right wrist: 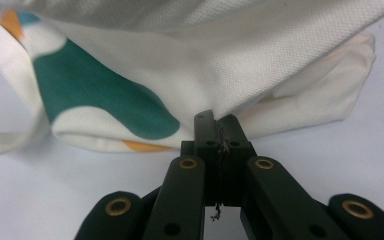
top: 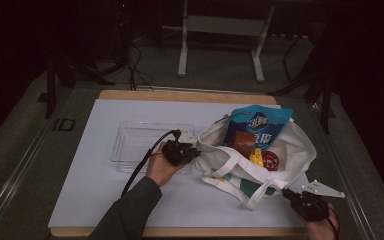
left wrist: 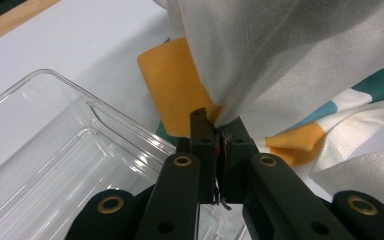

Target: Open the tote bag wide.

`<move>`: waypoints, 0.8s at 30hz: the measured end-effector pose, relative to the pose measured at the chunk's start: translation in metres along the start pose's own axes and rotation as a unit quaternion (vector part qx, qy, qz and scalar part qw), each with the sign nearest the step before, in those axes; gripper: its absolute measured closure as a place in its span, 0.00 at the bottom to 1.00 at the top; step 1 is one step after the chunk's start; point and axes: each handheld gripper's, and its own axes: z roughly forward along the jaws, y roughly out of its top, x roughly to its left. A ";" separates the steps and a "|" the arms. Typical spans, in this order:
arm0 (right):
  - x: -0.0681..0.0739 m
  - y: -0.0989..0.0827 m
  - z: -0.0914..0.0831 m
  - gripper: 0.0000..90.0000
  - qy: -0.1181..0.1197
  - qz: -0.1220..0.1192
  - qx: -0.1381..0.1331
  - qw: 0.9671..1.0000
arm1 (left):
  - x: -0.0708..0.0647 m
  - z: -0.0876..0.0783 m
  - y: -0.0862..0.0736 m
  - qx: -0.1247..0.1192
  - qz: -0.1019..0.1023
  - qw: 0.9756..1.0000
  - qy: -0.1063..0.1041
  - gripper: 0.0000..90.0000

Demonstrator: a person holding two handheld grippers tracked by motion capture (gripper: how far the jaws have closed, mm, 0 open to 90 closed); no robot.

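Observation:
A white tote bag [top: 285, 165] with teal and orange patches lies open on the white table cover [top: 105, 200]. Inside it are a blue snack bag [top: 260, 125], a brown pack and small yellow and red items. My left gripper [top: 195, 151] is shut on the bag's left rim; in the left gripper view the jaws [left wrist: 219, 125] pinch the white cloth [left wrist: 280, 65]. My right gripper [top: 287, 193] is shut on the bag's near right edge, and in the right gripper view its jaws [right wrist: 219, 126] clamp the cloth [right wrist: 260, 60] close to the table.
A clear plastic tray [top: 135, 145] sits just left of the bag, under and behind my left gripper, and its rim [left wrist: 55, 80] is seen close by. Beyond the table's far wooden edge [top: 180, 95] stands a white frame on the floor.

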 end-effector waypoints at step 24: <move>-0.021 0.012 -0.022 0.76 0.019 0.049 -0.045 0.998 | 0.006 -0.036 -0.006 -0.066 0.016 0.997 -0.031 0.76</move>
